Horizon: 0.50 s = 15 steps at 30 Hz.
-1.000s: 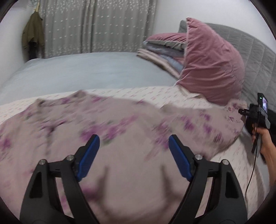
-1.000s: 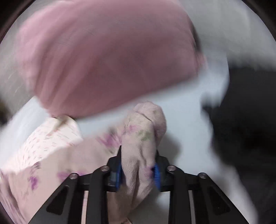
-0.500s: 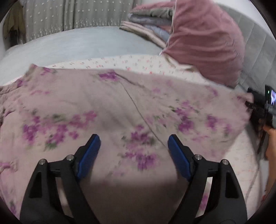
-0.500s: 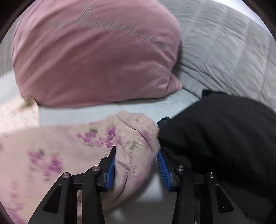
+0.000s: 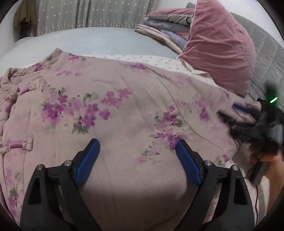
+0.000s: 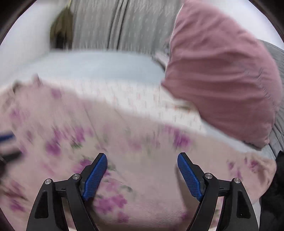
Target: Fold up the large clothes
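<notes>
A pink padded jacket with purple flowers and knot buttons lies spread flat on the bed. My left gripper hovers just above its lower middle. Its jaws are opening, with only flat fabric beneath and nothing pinched. In the right wrist view the jacket is blurred by motion. My right gripper is above it, jaws opening, nothing between the pads. In the left wrist view the right gripper shows as a dark blur over the jacket's right sleeve end.
A large pink pillow leans on the grey quilted headboard, with folded blankets behind it. A floral sheet lies under the jacket. A black cloth lies at the right. Curtains hang beyond the bed.
My right gripper let go of the sleeve end, spread its jaws and swung left over the jacket. My left gripper sank closer to the fabric and widened a little.
</notes>
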Available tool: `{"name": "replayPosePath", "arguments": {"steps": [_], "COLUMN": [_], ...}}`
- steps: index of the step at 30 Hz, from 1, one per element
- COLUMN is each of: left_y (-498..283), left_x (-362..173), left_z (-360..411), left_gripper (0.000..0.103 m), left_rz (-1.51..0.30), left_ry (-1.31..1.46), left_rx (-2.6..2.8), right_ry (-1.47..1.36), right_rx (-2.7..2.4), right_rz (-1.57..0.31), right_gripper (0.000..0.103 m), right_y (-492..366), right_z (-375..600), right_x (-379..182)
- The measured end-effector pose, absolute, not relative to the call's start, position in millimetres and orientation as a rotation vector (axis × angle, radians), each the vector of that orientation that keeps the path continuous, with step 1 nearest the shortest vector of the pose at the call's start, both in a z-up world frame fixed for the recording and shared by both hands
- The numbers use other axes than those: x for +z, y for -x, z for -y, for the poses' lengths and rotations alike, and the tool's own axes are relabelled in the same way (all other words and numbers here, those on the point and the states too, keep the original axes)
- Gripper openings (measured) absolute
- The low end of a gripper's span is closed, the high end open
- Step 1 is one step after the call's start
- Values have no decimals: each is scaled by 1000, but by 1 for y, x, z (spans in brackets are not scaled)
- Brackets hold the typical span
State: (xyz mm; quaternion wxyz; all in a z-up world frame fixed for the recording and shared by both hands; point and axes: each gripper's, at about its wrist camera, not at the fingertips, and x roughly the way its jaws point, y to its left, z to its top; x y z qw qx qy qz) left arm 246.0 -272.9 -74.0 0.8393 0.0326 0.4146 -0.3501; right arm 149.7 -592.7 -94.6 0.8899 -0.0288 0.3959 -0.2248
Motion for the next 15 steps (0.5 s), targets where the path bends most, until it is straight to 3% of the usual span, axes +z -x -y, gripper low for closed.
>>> {"name": "replayPosePath", "arguments": {"steps": [3, 7, 9, 10, 11, 15], "left_y": [-247, -245, -245, -247, -248, -247], "left_x": [-76, -76, -76, -75, -76, -70], "left_z": [268, 265, 265, 269, 270, 265], "left_gripper": [90, 90, 90, 90, 90, 91], "left_rz": [-885, -882, -882, -883, -885, -892], "left_ry": [-35, -23, -21, -22, -27, -27], "left_rx": [-757, -767, -769, -767, -765, -767], "right_ry": [-189, -187, -267, -321, -349, -287], "right_rx": [-517, -841, -975, -958, -958, -1026], "right_rz": [-830, -863, -853, -835, -831, -822], "right_gripper": [83, 88, 84, 71, 70, 75], "right_y": [-113, -32, 5, 17, 23, 20], "right_z": [671, 769, 810, 817, 816, 785], "right_x": [-100, -109, -105, -102, -97, -78]}}
